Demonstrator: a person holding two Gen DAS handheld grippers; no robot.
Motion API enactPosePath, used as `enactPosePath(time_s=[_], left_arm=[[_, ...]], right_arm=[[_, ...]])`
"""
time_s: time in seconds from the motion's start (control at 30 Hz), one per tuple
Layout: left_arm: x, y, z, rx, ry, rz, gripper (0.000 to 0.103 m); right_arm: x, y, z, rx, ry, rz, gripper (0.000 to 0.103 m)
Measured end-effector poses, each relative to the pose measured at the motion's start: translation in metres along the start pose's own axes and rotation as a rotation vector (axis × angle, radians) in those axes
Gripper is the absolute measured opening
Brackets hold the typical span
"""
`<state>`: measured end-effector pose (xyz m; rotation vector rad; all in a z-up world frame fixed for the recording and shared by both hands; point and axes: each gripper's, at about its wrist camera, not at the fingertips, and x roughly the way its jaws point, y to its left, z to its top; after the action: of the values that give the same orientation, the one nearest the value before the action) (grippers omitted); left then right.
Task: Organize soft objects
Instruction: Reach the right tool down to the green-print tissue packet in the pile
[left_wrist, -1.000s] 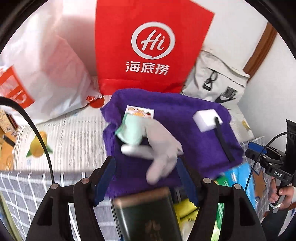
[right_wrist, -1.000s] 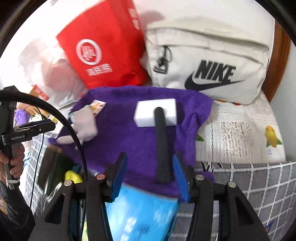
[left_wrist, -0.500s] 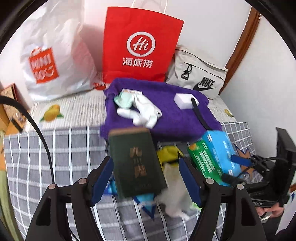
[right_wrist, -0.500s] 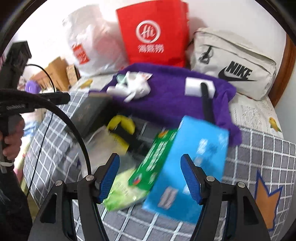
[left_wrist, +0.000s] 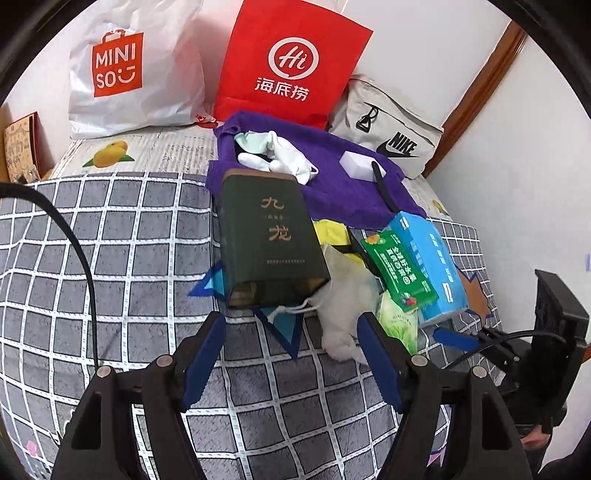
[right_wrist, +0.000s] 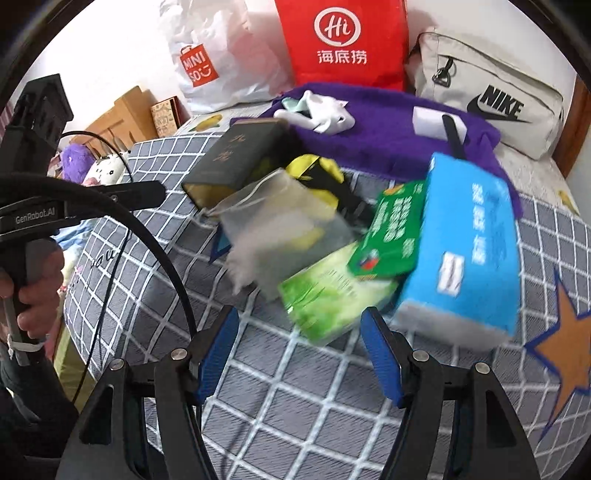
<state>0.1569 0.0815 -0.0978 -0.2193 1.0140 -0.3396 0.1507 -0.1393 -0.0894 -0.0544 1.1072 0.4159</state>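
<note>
Left claw (left_wrist: 290, 345): jaws stood wide with nothing between them, above the grey checked bed cover (left_wrist: 110, 258).
Right claw (right_wrist: 299, 341): jaws stood wide and empty, just short of the pale green pack (right_wrist: 332, 299).
Purple towel (left_wrist: 332, 184): lay spread at the far side of the bed, in front of the red paper bag (left_wrist: 291, 62).
White soft items (left_wrist: 284, 158): rested bunched on the towel's left part.
White block (left_wrist: 360, 164): sat on the towel's right part, touching a black strip (left_wrist: 384, 188).
Dark green box (left_wrist: 269, 236): lay on the cover, its far end just beside the towel.
White drawstring pouch (left_wrist: 343, 295): lay between the dark green box and the blue box (left_wrist: 430, 258).
Green carton (left_wrist: 397, 269): leaned on the blue box.
</note>
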Motion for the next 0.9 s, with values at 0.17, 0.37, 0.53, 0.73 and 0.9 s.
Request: enactPosePath(time_s=[0.17, 0.37, 0.53, 0.73, 0.9], left_arm=[[-0.002, 0.001, -0.007, 0.012, -0.001, -0.021, 0.072], [-0.008, 0.011, -0.016, 0.018, -0.013, -0.032, 0.073], [-0.009, 0.019, -0.025, 0.025, -0.009, -0.004, 0.074], [-0.011, 0.026, -0.03, 0.015, -0.014, -0.021, 0.074], [-0.006, 0.028, -0.031, 0.009, -0.007, -0.024, 0.074]], right_arm=[[0.02, 0.0, -0.007, 0.154, 0.024, -0.067, 0.068], [0.036, -0.011, -0.012, 0.388, -0.013, -0.07, 0.068], [0.045, -0.001, -0.004, 0.357, -0.023, -0.174, 0.068], [0.055, 0.002, 0.001, 0.291, -0.031, -0.203, 0.073], [0.059, 0.004, -0.003, 0.235, -0.051, -0.179, 0.088]])
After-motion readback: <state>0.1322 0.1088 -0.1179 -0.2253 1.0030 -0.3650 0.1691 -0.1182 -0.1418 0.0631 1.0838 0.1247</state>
